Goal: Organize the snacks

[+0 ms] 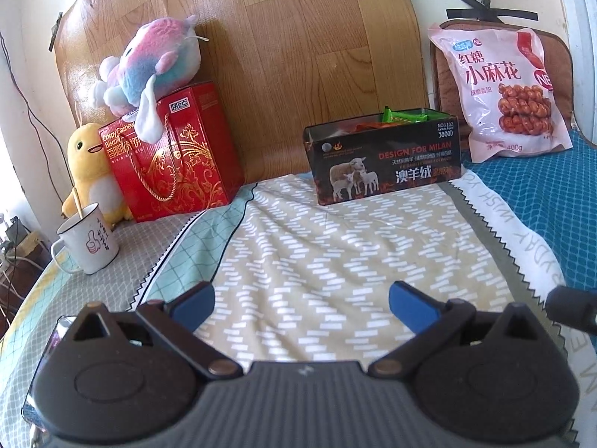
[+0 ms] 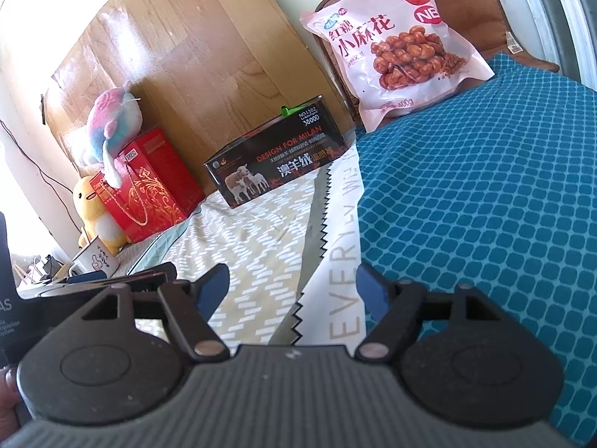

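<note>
A black open-top box (image 1: 384, 160) printed with sheep stands on the bed at the back, with green and orange snack packets (image 1: 405, 115) inside; it also shows in the right wrist view (image 2: 276, 166). A pink bag of fried dough twists (image 1: 503, 89) leans upright at the back right, also in the right wrist view (image 2: 395, 41). A red biscuit gift box (image 1: 175, 153) stands at the back left. My left gripper (image 1: 300, 302) is open and empty, low over the patterned sheet. My right gripper (image 2: 293, 291) is open and empty, over the sheet's zigzag edge.
A pastel plush toy (image 1: 149, 63) sits on the red box and a yellow duck plush (image 1: 89, 164) stands beside it. A white mug (image 1: 87, 239) with a stick stands at the bed's left edge. A wooden board (image 1: 261, 37) backs the bed. A teal mat (image 2: 485, 186) covers the right side.
</note>
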